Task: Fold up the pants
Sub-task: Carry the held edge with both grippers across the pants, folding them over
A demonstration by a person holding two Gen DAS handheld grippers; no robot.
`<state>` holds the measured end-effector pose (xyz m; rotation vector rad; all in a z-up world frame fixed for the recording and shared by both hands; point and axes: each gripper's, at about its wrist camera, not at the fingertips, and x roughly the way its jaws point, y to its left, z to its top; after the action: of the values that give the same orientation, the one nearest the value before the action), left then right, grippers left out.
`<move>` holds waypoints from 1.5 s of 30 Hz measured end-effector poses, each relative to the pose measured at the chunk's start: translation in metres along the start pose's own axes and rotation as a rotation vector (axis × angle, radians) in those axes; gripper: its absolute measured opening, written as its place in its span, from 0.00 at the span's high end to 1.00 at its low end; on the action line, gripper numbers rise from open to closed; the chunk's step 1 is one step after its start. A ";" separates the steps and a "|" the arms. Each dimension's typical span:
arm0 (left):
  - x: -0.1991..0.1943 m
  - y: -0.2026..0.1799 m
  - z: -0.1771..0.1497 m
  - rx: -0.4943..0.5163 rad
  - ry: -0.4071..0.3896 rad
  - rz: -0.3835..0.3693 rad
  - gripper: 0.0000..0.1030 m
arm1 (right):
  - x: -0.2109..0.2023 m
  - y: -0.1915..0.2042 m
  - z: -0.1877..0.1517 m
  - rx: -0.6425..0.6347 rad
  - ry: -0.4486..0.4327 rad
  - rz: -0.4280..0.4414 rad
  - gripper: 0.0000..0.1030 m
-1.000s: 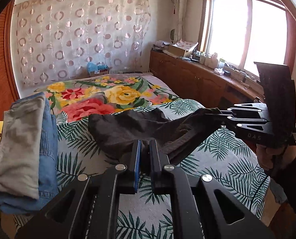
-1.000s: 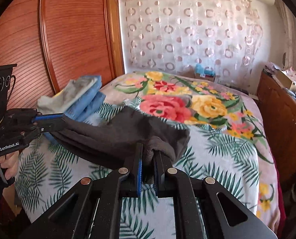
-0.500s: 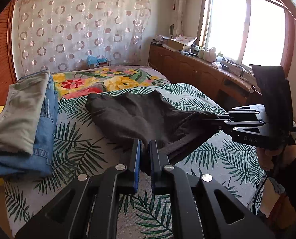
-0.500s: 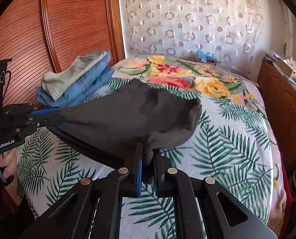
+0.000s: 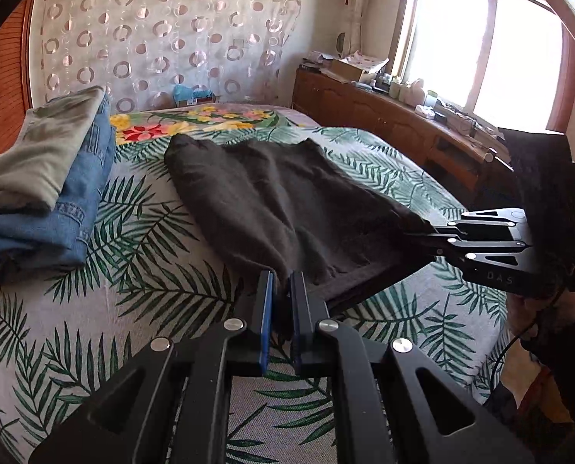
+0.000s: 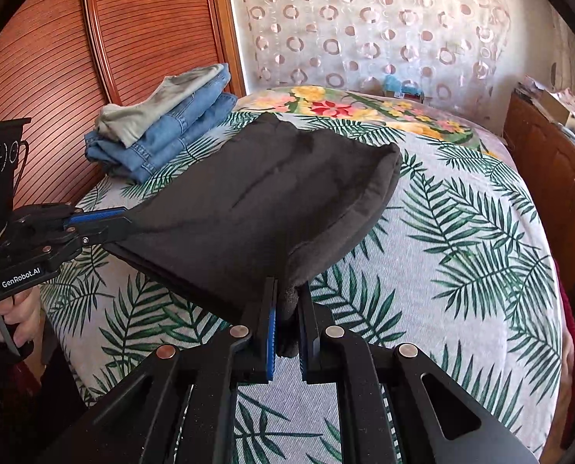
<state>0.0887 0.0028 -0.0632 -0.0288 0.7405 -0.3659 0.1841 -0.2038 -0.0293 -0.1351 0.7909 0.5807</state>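
Note:
Dark grey pants (image 5: 279,201) (image 6: 264,201), folded over, stretch across the leaf-print bed. Their far folded end rests on the bedspread, while the near edge hangs taut between the two grippers. My left gripper (image 5: 281,282) is shut on the near left corner, and it also shows at the left of the right wrist view, left gripper (image 6: 127,222). My right gripper (image 6: 287,290) is shut on the near right corner. It appears from the side in the left wrist view, right gripper (image 5: 428,230). A hand holds each tool.
A stack of folded clothes (image 5: 44,181) (image 6: 164,131), blue jeans under a grey-green garment, lies at the bed's left side by the wooden headboard (image 6: 75,62). A wooden cabinet (image 5: 384,123) with clutter runs under the window on the right. A patterned curtain hangs behind the bed.
Both grippers have come down and forward with the pants. The cloth, bunched and hanging a second ago, now lies spread flatter on the bed with its far end down.

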 end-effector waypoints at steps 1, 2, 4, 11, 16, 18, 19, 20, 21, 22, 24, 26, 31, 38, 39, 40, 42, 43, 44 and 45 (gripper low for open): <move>0.004 0.001 -0.002 -0.001 0.014 0.004 0.91 | 0.002 0.000 -0.001 -0.002 0.004 -0.005 0.92; 0.007 0.001 -0.003 0.000 0.026 0.008 0.91 | 0.005 -0.001 -0.008 0.002 0.009 -0.003 0.92; 0.012 0.001 -0.005 0.001 0.040 0.016 0.91 | 0.013 -0.004 -0.012 0.019 0.028 0.002 0.92; 0.024 0.006 -0.012 -0.027 0.077 0.047 0.77 | 0.022 -0.009 -0.020 0.056 0.030 -0.005 0.92; 0.026 0.011 -0.017 -0.047 0.080 0.051 0.57 | 0.021 -0.010 -0.030 0.077 0.010 -0.011 0.90; 0.026 0.012 -0.017 -0.053 0.081 0.050 0.57 | 0.022 -0.011 -0.033 0.086 0.007 -0.008 0.88; 0.026 0.012 -0.018 -0.055 0.080 0.052 0.57 | 0.022 -0.012 -0.034 0.090 0.007 -0.005 0.87; 0.025 0.011 -0.018 -0.056 0.079 0.056 0.57 | 0.022 -0.013 -0.034 0.093 0.005 0.000 0.87; 0.026 0.010 -0.018 -0.053 0.078 0.059 0.57 | 0.021 -0.013 -0.035 0.095 0.003 0.002 0.87; 0.026 0.009 -0.018 -0.046 0.077 0.063 0.59 | 0.022 -0.014 -0.035 0.096 0.002 0.004 0.87; 0.026 0.006 -0.018 -0.040 0.078 0.052 0.66 | 0.021 -0.015 -0.037 0.095 -0.001 0.005 0.87; 0.027 0.005 -0.018 -0.043 0.077 0.042 0.70 | 0.021 -0.015 -0.037 0.098 -0.002 0.008 0.87; 0.024 0.003 -0.018 -0.040 0.074 0.016 0.86 | 0.020 -0.017 -0.037 0.101 -0.003 0.012 0.87; 0.005 0.003 -0.012 -0.061 0.017 -0.037 0.89 | 0.014 -0.015 -0.037 0.085 -0.013 0.026 0.90; 0.002 0.001 -0.012 -0.056 0.012 -0.038 0.90 | 0.011 -0.015 -0.037 0.086 -0.012 0.030 0.90; 0.000 0.000 -0.011 -0.051 0.009 -0.038 0.90 | 0.008 -0.015 -0.038 0.085 -0.016 0.035 0.90; -0.005 -0.003 -0.011 -0.045 -0.003 -0.041 0.90 | 0.000 -0.014 -0.039 0.079 -0.032 0.040 0.90; -0.009 -0.005 -0.010 -0.044 -0.008 -0.048 0.90 | -0.005 -0.013 -0.040 0.077 -0.037 0.043 0.90; -0.011 -0.005 -0.009 -0.043 -0.012 -0.052 0.90 | -0.009 -0.012 -0.040 0.074 -0.043 0.045 0.90; -0.014 -0.006 -0.009 -0.042 -0.018 -0.055 0.90 | -0.013 -0.011 -0.041 0.071 -0.048 0.046 0.90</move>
<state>0.0717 0.0032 -0.0598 -0.0919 0.7310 -0.4020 0.1564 -0.2321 -0.0499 -0.0373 0.7685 0.5969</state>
